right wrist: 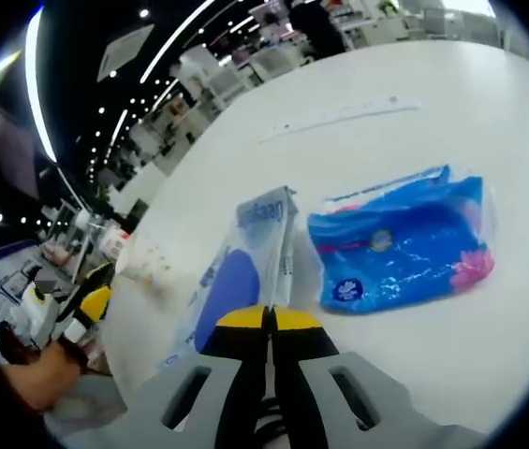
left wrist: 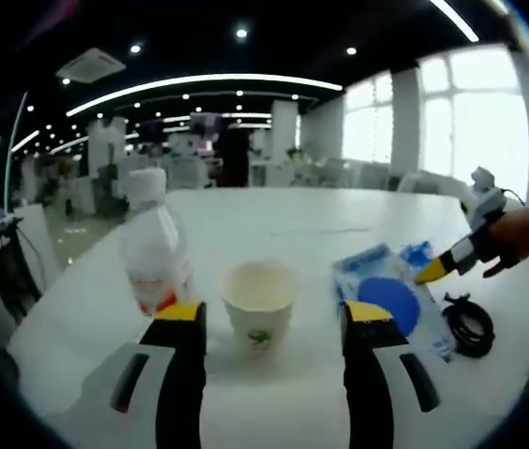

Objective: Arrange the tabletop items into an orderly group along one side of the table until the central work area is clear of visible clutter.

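While the right gripper [right wrist: 266, 320] has its yellow-tipped jaws pressed together at the near edge of the pale box [right wrist: 245, 271], apparently pinching that edge, the left gripper [left wrist: 273, 313] hovers with its jaws apart, framing the paper cup [left wrist: 260, 304] that stands at twelve o'clock from its tips. To do this step well, I judge the box should be dragged or lifted slowly toward one table edge, kept low so the thin pinch does not slip, and steered clear of the blue packet [right wrist: 400, 248] lying at two o'clock from the right gripper, just beside the box. The cup is upright and open; its inside looks pale, and whether it holds anything cannot be told. A capped plastic bottle [left wrist: 154, 245] stands at ten o'clock from the left gripper, near the cup; its contents are too blurred to judge. A coiled black cable [left wrist: 470, 323] lies just beside the box on the white table [left wrist: 320, 210].
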